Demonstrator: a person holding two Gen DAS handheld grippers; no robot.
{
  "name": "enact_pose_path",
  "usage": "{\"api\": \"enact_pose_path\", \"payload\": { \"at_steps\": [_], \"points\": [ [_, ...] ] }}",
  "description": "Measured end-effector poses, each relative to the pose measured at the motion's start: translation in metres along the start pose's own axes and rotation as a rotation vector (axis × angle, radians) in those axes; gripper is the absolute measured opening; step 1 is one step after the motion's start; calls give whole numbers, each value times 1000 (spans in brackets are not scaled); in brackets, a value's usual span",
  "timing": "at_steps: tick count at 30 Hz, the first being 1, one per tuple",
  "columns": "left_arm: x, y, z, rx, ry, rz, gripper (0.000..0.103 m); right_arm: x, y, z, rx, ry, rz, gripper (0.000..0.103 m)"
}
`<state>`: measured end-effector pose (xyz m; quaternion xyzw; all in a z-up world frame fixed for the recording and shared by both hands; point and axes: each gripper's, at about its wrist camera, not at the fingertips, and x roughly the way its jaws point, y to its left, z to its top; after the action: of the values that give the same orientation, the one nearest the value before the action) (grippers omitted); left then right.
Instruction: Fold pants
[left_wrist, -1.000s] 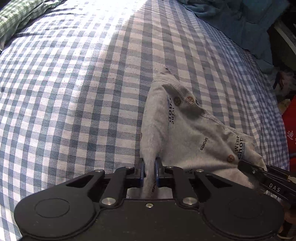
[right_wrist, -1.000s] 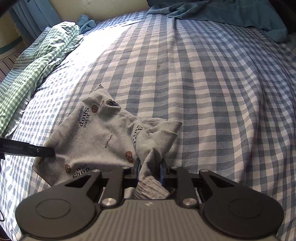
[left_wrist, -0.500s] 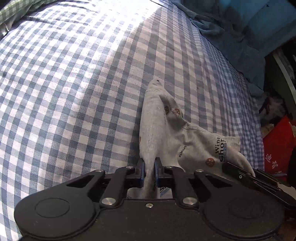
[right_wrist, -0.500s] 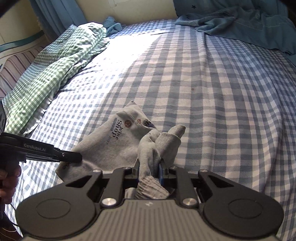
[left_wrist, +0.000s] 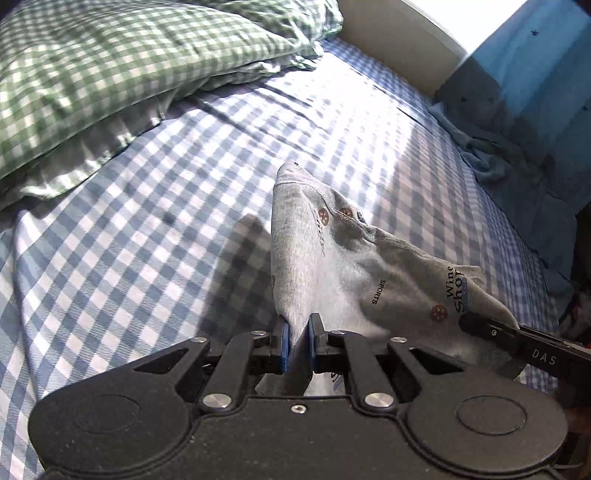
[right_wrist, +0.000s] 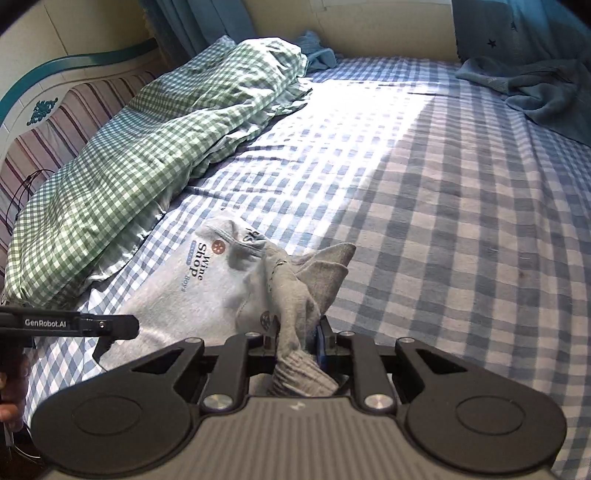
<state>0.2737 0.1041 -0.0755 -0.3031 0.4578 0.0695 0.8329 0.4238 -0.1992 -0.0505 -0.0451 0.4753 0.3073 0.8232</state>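
The grey pants (left_wrist: 332, 266) are lifted partly off the bed (left_wrist: 129, 258), held at two points and hanging between them in a slack, bunched sheet; the far hem corner points away from the left camera. Printed lettering faces up.

The left gripper (left_wrist: 298, 341) has its fingers nearly closed, pinching a thin edge of the fabric. The right gripper (right_wrist: 298, 345) is likewise almost closed, but on a thicker wad that includes the ribbed band; several layers are gathered there.

Judgement: the step in hand is carrying and spreading the garment for a fold. To do it well, draw the two grips apart until the cloth between them is taut, keep both at equal height, then lower the free end first onto the open checked sheet, clear of the green checked quilt (right_wrist: 147, 155). The bunched right-hand grip risks a crooked edge; it may need regripping once the garment lies flat.
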Motion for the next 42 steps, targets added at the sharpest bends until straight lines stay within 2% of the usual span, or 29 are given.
{"api": "enact_pose_path", "payload": {
  "at_steps": [4,8,9,10,12,15,16,18,20,22,26,29,32,38,42],
  "points": [
    [6,40,-14,-89,35,40,11,35,10,2,-84,83,-37,20],
    [2,63,-21,-129,46,29,12,45,11,0,-118,121,-96,23],
    [-2,71,-17,-131,50,28,13,44,8,-1,-109,129,-114,26],
    [-3,67,-33,-127,57,31,13,44,5,-2,-102,134,-132,28],
    [5,65,-36,-125,69,39,15,43,-2,-4,-81,139,-179,31],
    [15,68,-33,-130,76,40,24,32,-10,-8,-31,120,-222,43],
    [18,69,-32,-129,79,41,31,27,-13,-10,-11,110,-230,51],
    [17,71,-31,-115,73,53,42,15,-13,-17,12,84,-244,60],
    [12,71,-31,-100,59,67,60,2,-10,-24,22,55,-251,69],
    [5,69,-31,-88,40,79,73,-11,-5,-31,34,12,-250,81],
    [-12,60,-34,-54,-9,100,92,-37,13,-45,55,-80,-236,92],
    [-28,47,-40,-15,-55,117,99,-53,27,-56,60,-140,-224,97],
    [-47,32,-49,25,-110,140,102,-69,40,-70,69,-203,-213,100],
    [-92,7,-79,76,-221,194,102,-110,58,-109,93,-302,-191,102],
    [-122,-4,-103,99,-265,201,102,-139,68,-135,100,-360,-180,103]
  ]
}}
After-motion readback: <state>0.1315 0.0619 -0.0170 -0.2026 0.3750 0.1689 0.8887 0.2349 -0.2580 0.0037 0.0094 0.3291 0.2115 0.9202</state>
